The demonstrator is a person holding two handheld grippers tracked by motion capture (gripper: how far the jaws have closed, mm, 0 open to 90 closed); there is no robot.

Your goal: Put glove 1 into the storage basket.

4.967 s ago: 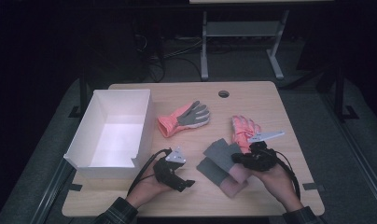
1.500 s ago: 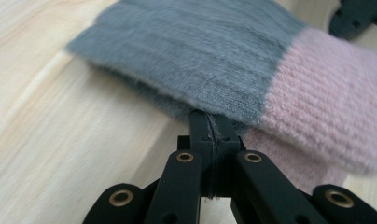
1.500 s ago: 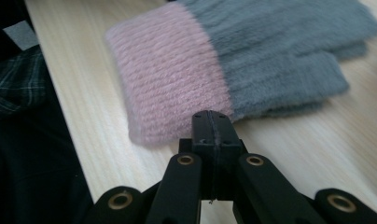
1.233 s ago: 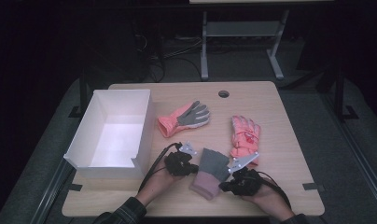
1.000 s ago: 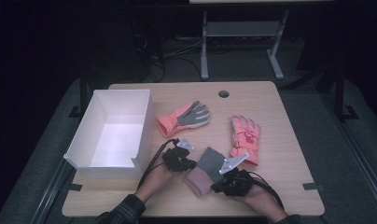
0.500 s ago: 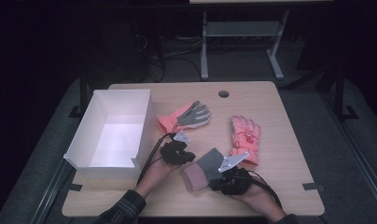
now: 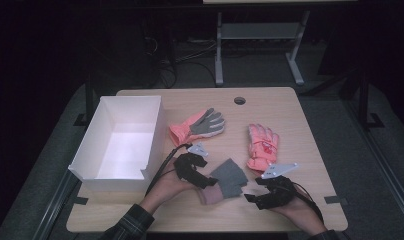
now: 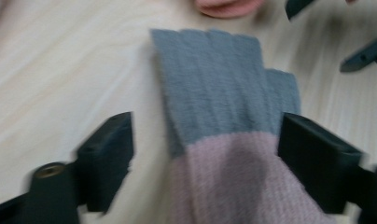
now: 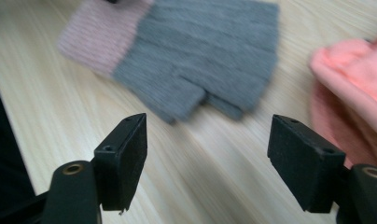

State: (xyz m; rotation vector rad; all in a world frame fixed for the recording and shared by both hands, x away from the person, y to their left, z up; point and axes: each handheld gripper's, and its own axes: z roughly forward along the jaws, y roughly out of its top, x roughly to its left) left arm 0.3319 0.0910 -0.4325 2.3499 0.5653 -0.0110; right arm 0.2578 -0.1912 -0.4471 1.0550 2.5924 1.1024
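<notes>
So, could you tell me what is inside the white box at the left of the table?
The white box looks empty: its pale floor and inner walls show bare. The strip of floor just behind its near wall is hidden from the high view.

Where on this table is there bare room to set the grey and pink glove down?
Bare wood lies along the table back edge around the cable hole, and on the right beyond the pink ski glove. The white box is empty. The front middle is crowded: grey and pink glove, both claws.
</notes>
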